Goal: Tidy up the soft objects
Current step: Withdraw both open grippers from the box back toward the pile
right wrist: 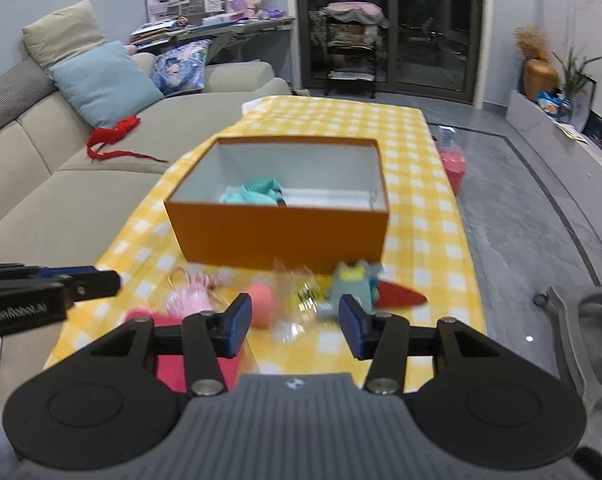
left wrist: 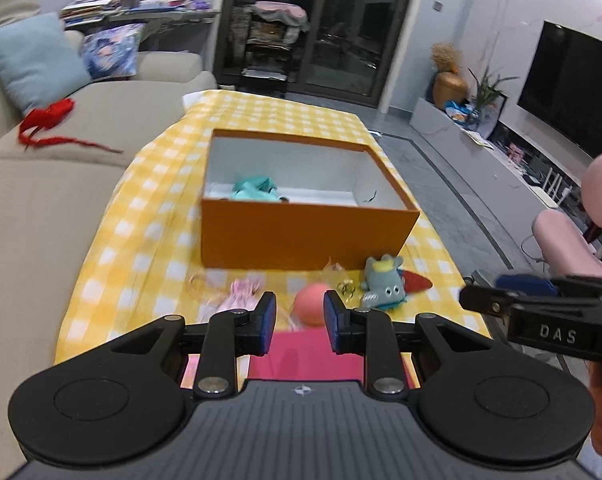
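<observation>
An orange box (left wrist: 301,236) with a white inside stands on the yellow checked tablecloth (left wrist: 149,208), and a teal soft toy (left wrist: 255,189) lies in it. In front of the box lie a pink frilly piece (left wrist: 241,294), a peach ball (left wrist: 311,308), a grey-blue plush (left wrist: 381,282) with a red cone (left wrist: 417,282), and a clear bag (right wrist: 297,300). My left gripper (left wrist: 301,322) hovers open over a magenta cloth (left wrist: 305,354), holding nothing. My right gripper (right wrist: 295,330) is open wider and also holds nothing, just short of the clear bag and the grey-blue plush (right wrist: 353,284).
A beige sofa (left wrist: 61,200) with cushions and a red ribbon (left wrist: 49,118) runs along the left of the table. A pink chair (left wrist: 569,240) and a TV console (left wrist: 481,148) are on the right. A pink basket (right wrist: 453,168) sits on the floor.
</observation>
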`<action>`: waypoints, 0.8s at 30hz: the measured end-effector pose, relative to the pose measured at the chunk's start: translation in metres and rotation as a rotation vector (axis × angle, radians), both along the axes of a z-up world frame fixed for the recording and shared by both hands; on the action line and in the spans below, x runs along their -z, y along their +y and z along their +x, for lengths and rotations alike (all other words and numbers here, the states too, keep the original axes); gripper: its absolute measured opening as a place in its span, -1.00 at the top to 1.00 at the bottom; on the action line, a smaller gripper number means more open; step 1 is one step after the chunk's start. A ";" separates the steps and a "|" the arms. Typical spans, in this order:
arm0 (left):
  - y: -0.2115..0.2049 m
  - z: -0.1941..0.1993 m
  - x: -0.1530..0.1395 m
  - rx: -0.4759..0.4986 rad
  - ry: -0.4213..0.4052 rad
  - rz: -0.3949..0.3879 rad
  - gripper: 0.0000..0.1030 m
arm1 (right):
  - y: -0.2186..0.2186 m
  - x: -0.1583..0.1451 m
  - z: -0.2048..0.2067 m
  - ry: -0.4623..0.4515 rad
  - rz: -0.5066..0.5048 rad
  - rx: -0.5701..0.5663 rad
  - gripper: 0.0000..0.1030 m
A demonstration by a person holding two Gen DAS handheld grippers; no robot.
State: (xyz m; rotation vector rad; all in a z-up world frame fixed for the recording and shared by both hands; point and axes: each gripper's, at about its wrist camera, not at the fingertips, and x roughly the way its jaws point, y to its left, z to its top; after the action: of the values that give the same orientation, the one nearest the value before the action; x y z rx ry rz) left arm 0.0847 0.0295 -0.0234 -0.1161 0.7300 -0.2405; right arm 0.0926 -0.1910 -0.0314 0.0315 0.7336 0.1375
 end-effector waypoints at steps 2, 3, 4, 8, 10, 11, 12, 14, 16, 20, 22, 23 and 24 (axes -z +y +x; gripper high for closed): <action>0.002 -0.012 0.003 -0.008 0.002 0.000 0.42 | -0.001 0.007 -0.012 0.017 -0.005 0.014 0.07; 0.002 -0.017 0.004 -0.002 0.003 0.002 0.42 | -0.001 0.011 -0.017 0.025 -0.005 0.017 0.07; 0.002 -0.023 0.005 0.006 0.005 0.006 0.42 | -0.001 0.014 -0.022 0.034 -0.003 0.018 0.07; 0.002 -0.038 0.009 -0.004 0.027 0.006 0.42 | -0.003 0.023 -0.040 0.067 0.004 0.027 0.06; 0.002 -0.045 0.011 -0.003 0.035 0.002 0.42 | -0.005 0.026 -0.048 0.068 0.003 0.034 0.06; 0.001 -0.050 0.012 0.000 0.036 0.008 0.42 | -0.005 0.027 -0.052 0.067 0.000 0.035 0.06; 0.000 -0.053 0.013 0.002 0.038 0.017 0.42 | -0.005 0.028 -0.056 0.064 -0.003 0.036 0.06; -0.002 -0.060 0.014 0.009 0.037 0.022 0.42 | -0.007 0.029 -0.061 0.061 0.000 0.039 0.06; -0.003 -0.065 0.016 0.011 0.044 0.024 0.42 | -0.008 0.029 -0.066 0.061 0.005 0.040 0.06; -0.007 -0.070 0.020 0.019 0.053 0.023 0.42 | -0.011 0.032 -0.070 0.072 -0.006 0.043 0.06; -0.007 -0.070 0.021 0.028 0.057 0.020 0.42 | -0.014 0.034 -0.071 0.076 -0.001 0.045 0.06; -0.007 -0.070 0.021 0.037 0.061 0.021 0.42 | -0.015 0.034 -0.071 0.078 0.003 0.046 0.06; -0.008 -0.069 0.021 0.043 0.064 0.023 0.42 | -0.016 0.035 -0.071 0.081 0.007 0.044 0.06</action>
State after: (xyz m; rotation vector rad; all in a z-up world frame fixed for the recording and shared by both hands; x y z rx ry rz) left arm 0.0161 0.0212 -0.0441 -0.0867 0.7989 -0.2702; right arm 0.0211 -0.2071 -0.0664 0.0601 0.8128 0.0972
